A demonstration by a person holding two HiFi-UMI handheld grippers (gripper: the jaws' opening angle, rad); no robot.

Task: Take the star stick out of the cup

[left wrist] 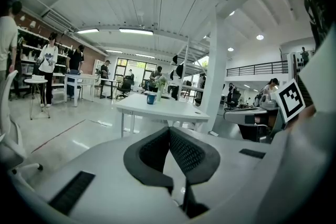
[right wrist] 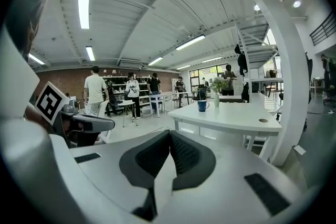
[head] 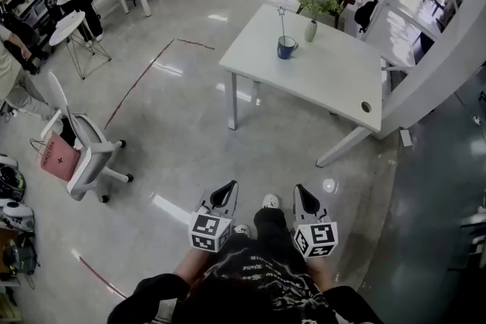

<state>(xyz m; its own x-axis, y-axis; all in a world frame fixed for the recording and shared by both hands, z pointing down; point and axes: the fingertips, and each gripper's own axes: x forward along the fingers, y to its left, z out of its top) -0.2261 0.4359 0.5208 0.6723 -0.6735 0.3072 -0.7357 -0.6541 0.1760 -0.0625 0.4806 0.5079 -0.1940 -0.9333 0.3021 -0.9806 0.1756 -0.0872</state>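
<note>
Standing well back from the surface (head: 326,80), you are only at the approach step: the star stick (head: 282,19) stands upright in the blue cup (head: 286,48), just beside a vase of flowers (head: 311,30) and well apart from you. Your left gripper (head: 226,190) and right gripper (head: 304,193) sit low by your body, jaws pressed together on nothing. Next, I judge, you need to walk up, spread one gripper's jaws, and settle them around the thin stick above the cup's rim.
</note>
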